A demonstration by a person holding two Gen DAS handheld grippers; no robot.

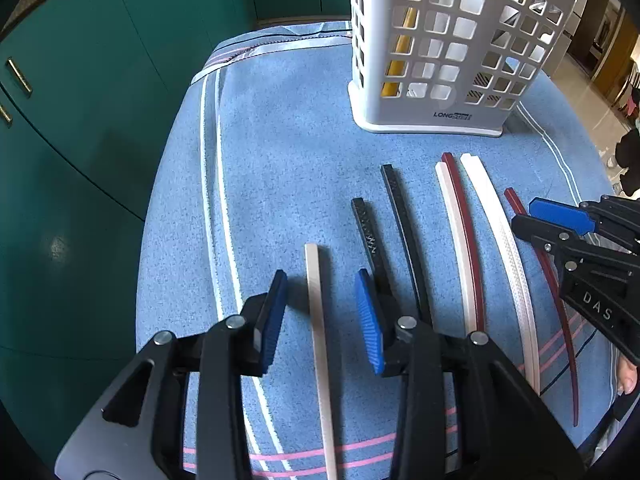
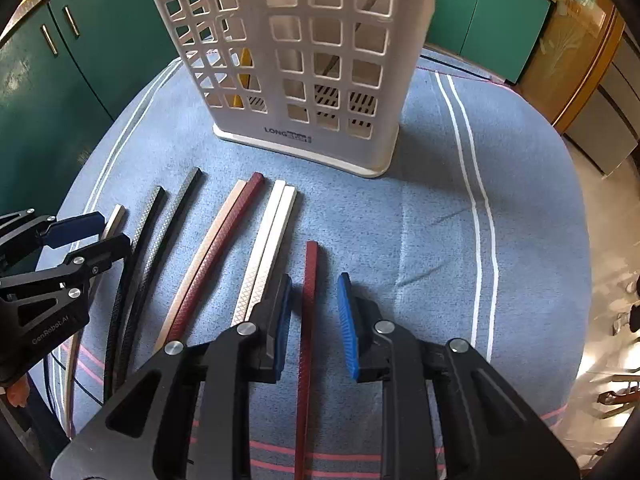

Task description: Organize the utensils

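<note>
Several chopsticks lie in a row on a blue cloth. My left gripper [image 1: 324,312] is open, its jaws on either side of a beige chopstick [image 1: 318,320]. My right gripper [image 2: 314,312] is open, its jaws on either side of a dark red chopstick [image 2: 308,320]. Between them lie two black chopsticks [image 1: 404,224], a beige and dark red pair [image 1: 460,240] and a white pair [image 1: 504,240]. A white perforated utensil holder [image 1: 440,60] stands upright behind the row, with a yellow utensil [image 1: 400,52] inside. The holder also shows in the right wrist view [image 2: 304,60].
The blue striped cloth [image 1: 280,140] covers a round table. Green cabinets [image 1: 80,80] stand to the left and behind. The table edge drops off to the left. A tiled floor [image 2: 612,280] shows to the right.
</note>
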